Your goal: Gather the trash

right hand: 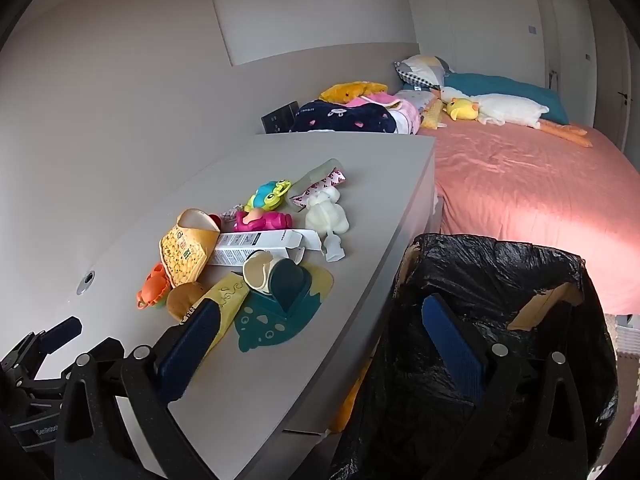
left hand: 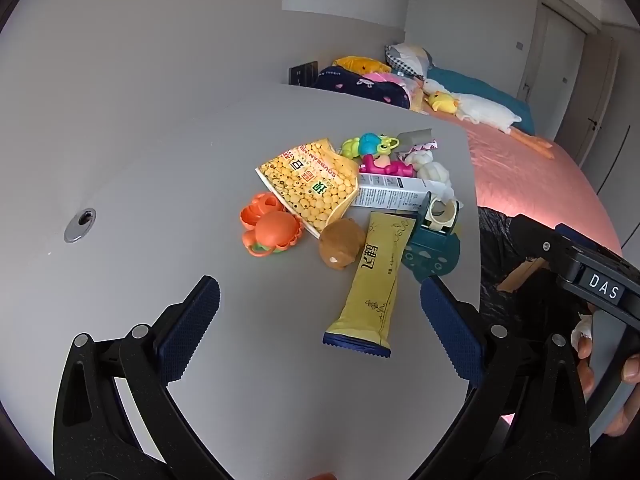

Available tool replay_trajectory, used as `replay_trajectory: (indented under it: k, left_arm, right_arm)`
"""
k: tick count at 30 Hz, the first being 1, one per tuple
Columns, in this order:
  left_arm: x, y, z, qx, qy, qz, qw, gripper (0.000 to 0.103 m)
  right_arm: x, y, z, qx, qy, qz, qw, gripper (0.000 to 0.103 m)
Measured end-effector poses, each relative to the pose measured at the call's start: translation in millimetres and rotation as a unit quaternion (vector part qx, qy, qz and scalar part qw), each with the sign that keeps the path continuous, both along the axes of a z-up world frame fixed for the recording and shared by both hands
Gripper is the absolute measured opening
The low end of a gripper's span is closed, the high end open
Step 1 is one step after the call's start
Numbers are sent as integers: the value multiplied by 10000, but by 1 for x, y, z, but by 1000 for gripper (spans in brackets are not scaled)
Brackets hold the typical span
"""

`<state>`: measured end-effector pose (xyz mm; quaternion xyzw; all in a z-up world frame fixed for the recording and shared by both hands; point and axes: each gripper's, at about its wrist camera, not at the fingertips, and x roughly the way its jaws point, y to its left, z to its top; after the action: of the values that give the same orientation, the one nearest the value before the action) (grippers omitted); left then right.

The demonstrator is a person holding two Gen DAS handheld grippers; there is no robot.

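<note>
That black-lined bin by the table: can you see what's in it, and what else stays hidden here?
- Black-lined bin: in the right wrist view its inside is dark; contents unreadable.
- Long yellow wrapper: in the right wrist view one of the right gripper's fingers covers its near end.
- White carton: print too small to read in either view.
- Person's hand: cut off by the left wrist view's edge.
</note>
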<state>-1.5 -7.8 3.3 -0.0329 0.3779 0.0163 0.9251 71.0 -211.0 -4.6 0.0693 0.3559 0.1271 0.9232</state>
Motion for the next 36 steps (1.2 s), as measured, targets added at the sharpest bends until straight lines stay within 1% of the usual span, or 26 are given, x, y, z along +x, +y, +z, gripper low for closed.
replay_trajectory:
  k: [14, 18, 36]
  left_arm:
    - [-2, -1, 3, -30, -26, -62, 10000, 97]
    - [-2, 0, 1, -213, -15, -165, 9996, 97]
    - [-3, 0, 4, -117, -57, -151, 9998, 97]
  right_arm:
    - [-1, -1, 1, -14, 5, -14, 10000, 101]
    - [-2, -1, 1, -12, 3, -17, 10000, 101]
    - [-1, -3, 1, 14, 17, -35, 10000, 101]
